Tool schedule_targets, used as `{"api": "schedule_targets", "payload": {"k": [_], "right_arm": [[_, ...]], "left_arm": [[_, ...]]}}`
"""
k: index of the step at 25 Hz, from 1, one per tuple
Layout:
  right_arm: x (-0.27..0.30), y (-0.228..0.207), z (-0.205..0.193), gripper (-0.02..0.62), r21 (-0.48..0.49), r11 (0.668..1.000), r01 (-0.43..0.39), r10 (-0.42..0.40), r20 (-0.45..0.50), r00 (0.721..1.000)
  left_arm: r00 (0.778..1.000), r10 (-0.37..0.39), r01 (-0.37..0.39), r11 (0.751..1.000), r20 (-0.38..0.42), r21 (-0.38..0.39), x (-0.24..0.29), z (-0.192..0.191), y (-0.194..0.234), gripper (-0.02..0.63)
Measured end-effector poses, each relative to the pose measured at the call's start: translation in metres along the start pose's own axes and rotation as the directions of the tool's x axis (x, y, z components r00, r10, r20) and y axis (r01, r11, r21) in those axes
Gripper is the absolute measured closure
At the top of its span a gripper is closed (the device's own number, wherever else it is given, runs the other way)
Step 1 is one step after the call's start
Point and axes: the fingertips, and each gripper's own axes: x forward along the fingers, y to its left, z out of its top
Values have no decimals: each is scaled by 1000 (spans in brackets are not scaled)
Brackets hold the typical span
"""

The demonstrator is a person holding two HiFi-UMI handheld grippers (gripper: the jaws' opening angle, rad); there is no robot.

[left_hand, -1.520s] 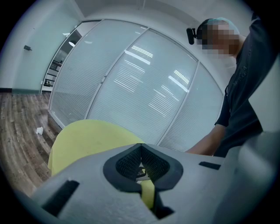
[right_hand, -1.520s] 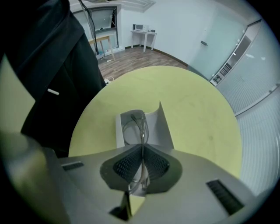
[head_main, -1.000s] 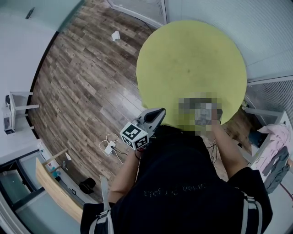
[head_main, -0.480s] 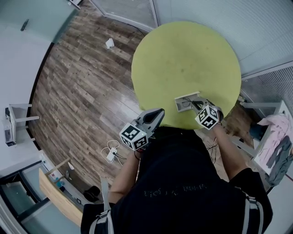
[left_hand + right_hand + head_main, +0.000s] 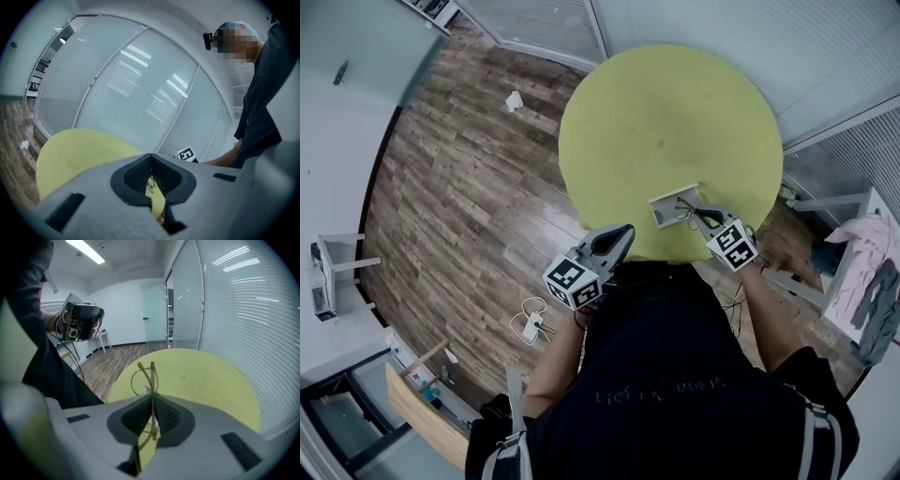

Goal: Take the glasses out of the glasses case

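A white glasses case (image 5: 667, 208) lies open on the round yellow table (image 5: 666, 112), close to the near edge. My right gripper (image 5: 711, 219) hovers just right of the case, shut on thin gold wire glasses (image 5: 700, 214). In the right gripper view the glasses (image 5: 152, 376) stand upright, pinched between the dark pads (image 5: 136, 418) of that gripper (image 5: 152, 401), above the table (image 5: 197, 376). My left gripper (image 5: 621, 234) hangs at the table's near-left edge, away from the case. Its jaws (image 5: 151, 176) are together with nothing held.
The table stands on a wood floor (image 5: 459, 187) beside frosted glass walls (image 5: 694, 28). A power strip with cable (image 5: 528, 323) and a white scrap (image 5: 514, 100) lie on the floor. Pink clothing (image 5: 862, 253) hangs on a rack at right. The person's dark torso fills the lower view.
The right gripper, hidden by a patch at first, now shows beside the open case with the glasses, drawn slightly back toward the person. The left gripper has stayed put.
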Motion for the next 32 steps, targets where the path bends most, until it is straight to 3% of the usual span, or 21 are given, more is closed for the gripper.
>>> {"api": "schedule_targets", "payload": {"k": [15,32], "right_arm": [[-61,11,24,560,245,969,7,-59,204,977],[-107,4,19,560,485,870,-87,-97,343,934]], "left_arm": [[999,-36,36,999,0,-2,8,0,-1,589],[1000,-11,11,1000,3,-12,7,-5,-2,589]]}}
